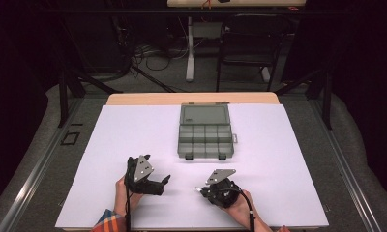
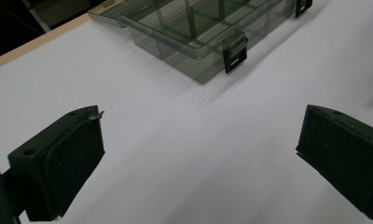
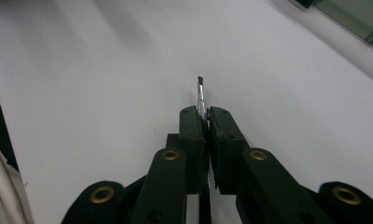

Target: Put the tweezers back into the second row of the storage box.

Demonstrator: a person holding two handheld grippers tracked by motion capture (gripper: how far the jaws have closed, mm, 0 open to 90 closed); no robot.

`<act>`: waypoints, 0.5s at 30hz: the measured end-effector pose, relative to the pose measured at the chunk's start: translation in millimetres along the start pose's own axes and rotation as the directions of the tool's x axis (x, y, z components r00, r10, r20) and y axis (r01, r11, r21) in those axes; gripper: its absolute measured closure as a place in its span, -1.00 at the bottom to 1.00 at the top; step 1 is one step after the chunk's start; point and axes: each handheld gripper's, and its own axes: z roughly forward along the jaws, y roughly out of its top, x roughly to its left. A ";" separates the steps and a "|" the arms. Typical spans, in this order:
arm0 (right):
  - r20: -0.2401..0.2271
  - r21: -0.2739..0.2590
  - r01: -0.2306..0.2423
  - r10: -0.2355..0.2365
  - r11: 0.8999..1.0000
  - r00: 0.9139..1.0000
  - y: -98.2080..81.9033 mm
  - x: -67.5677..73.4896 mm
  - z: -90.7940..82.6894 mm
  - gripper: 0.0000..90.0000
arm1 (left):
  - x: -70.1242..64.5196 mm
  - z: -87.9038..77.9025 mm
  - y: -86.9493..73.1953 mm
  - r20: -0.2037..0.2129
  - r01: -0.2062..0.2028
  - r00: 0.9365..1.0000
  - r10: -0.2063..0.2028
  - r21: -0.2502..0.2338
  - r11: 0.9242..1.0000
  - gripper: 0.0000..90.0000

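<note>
So the right gripper [image 3: 204, 112] has its jaws pinched together on a thin little metal strip [image 3: 201, 93]. It pokes out past the tips with an angled end, kind of like a small blade or a flat bit, though honestly it's too skinny to say exactly what it is. In the high view you can just catch a pale sliver sticking out of that gripper toward the middle of the table.

The left gripper [image 2: 198, 154] is the opposite story: jaws spread wide apart, nothing between them, just white table [image 2: 184, 140] underneath. It's pointed roughly at the organizer.

Moving outward, the clear compartment box [image 1: 205, 137] sits further back in the center of the white table, lid flipped open toward the far side, with two rows of small divided cells and dark latches on the near edge. It's well apart from both grippers. The cells look empty as far as I can tell.

My read on progress: the pickup is done, the piece is clamped and off the surface. What's left is carrying it over to the box and dropping it into one of the cells, maybe closing the lid afterward.
</note>
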 end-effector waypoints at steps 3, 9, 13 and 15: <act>0.002 -0.007 0.010 -0.010 1.000 1.000 0.7 0.8 -3.0 0.87 | -0.3 0.9 -0.2 0.005 -0.002 1.000 0.002 0.002 1.000 -1.00; 0.013 -0.018 0.014 -0.014 1.000 1.000 1.9 -0.5 -6.8 0.87 | -1.6 0.0 0.3 0.002 -0.011 1.000 0.011 -0.002 1.000 -1.00; 0.020 -0.020 0.015 -0.015 1.000 1.000 2.2 -2.5 -8.5 0.87 | -0.7 0.6 0.3 0.003 -0.008 1.000 0.008 -0.002 1.000 -1.00; 0.022 -0.022 0.017 -0.017 1.000 1.000 2.5 -3.9 -9.2 0.87 | -1.2 0.8 0.4 0.005 -0.010 1.000 0.010 -0.002 1.000 -1.00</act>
